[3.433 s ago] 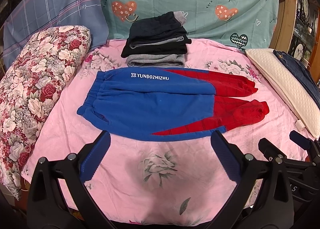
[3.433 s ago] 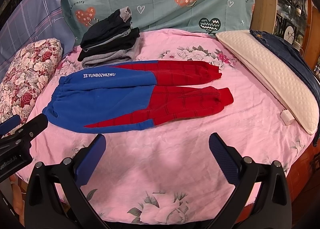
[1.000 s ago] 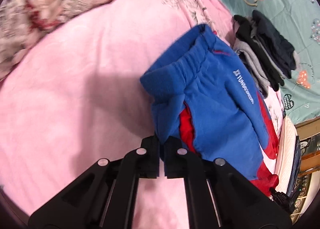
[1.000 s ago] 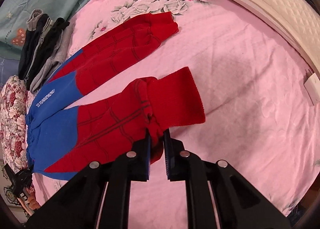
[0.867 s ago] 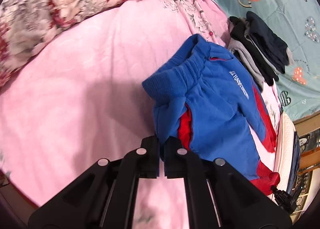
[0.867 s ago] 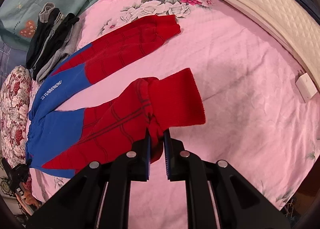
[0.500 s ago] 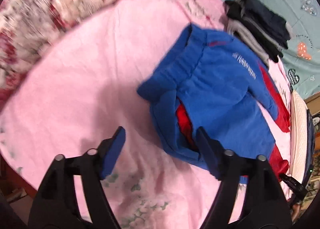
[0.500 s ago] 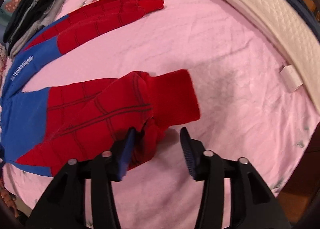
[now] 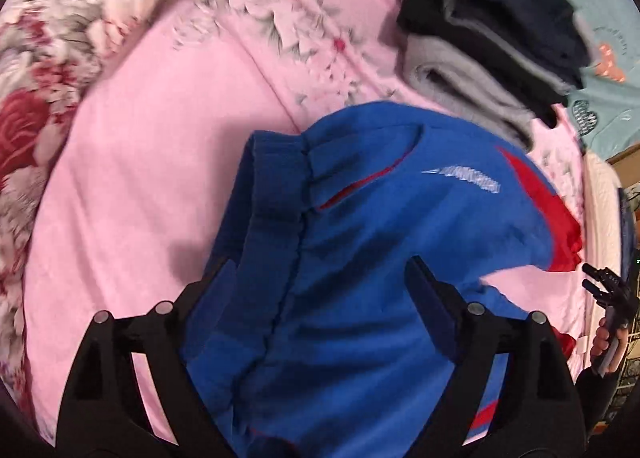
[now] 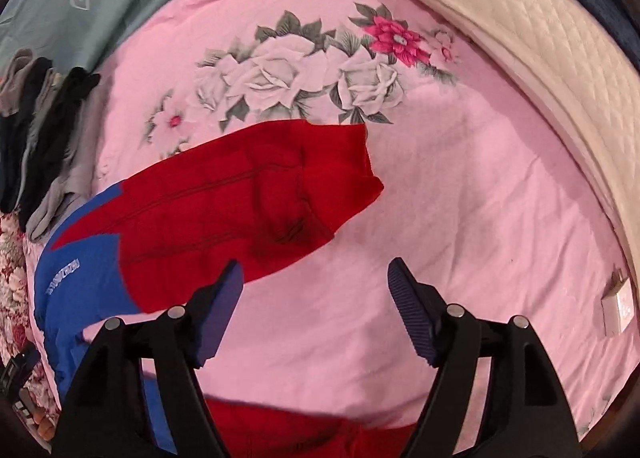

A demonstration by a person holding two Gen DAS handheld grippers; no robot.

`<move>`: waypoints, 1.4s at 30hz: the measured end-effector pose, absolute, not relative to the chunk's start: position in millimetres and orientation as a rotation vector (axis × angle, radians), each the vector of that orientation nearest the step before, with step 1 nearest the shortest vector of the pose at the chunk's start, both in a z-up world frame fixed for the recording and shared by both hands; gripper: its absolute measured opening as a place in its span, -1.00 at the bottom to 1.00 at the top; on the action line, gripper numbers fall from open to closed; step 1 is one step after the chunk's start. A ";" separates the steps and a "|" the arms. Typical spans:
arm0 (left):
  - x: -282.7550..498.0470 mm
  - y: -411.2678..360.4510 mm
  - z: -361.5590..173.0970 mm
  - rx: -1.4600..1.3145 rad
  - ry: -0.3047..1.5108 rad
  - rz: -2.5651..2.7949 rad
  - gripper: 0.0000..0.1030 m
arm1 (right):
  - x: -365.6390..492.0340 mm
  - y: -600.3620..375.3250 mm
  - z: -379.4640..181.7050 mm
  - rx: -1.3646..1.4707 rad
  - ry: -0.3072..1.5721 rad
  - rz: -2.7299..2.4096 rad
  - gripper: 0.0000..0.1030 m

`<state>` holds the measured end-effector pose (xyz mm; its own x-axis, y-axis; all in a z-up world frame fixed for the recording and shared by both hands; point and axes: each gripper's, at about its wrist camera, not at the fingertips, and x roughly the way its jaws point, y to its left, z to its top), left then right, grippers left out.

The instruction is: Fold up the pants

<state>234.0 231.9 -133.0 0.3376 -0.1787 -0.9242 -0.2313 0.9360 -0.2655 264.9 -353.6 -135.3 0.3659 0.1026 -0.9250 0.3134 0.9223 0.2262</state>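
The blue and red pants [image 9: 360,242] lie on the pink floral bedsheet [image 9: 132,178]. In the left wrist view the blue waistband end fills the space between my open left gripper's [image 9: 320,290] fingers and lies under them. In the right wrist view the far red leg [image 10: 248,202] lies flat with its cuff to the right. My right gripper [image 10: 316,290] is open and empty over pink sheet [image 10: 480,198], just in front of that cuff. A strip of the near red leg [image 10: 304,434] shows under the gripper body.
A stack of folded dark and grey clothes [image 9: 492,42] sits beyond the waistband, also at the left edge of the right wrist view [image 10: 48,130]. A floral pillow [image 9: 48,58] lies left. A cream quilted pillow [image 10: 520,30] lies right, with a small white tag [image 10: 618,310].
Both grippers have opened, letting go of the waistband corner and the near cuff, and have moved forward over the pants. The pants lie flat again.
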 end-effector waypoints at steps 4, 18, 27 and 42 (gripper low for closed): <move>249.7 230.0 -153.2 -0.349 1.269 0.032 0.68 | 278.7 -357.0 -158.4 0.431 1.217 -0.110 0.43; 233.9 218.3 -161.8 -0.220 1.258 0.102 -0.21 | 254.6 -366.1 -144.7 0.364 1.146 -0.177 -0.74; 233.9 202.3 -135.9 -0.095 1.265 0.048 0.47 | 254.1 -345.3 -142.1 0.179 1.202 -0.224 -0.25; 332.6 235.1 -125.1 0.014 1.274 -0.316 0.68 | 127.4 -317.8 -97.5 0.197 1.100 -0.113 -0.16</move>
<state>332.6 235.1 -125.1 0.2557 -0.2253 -0.9401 0.2402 0.9568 -0.1639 127.4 -317.8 -97.5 0.4503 0.0069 -0.8928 0.1880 0.9768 0.1024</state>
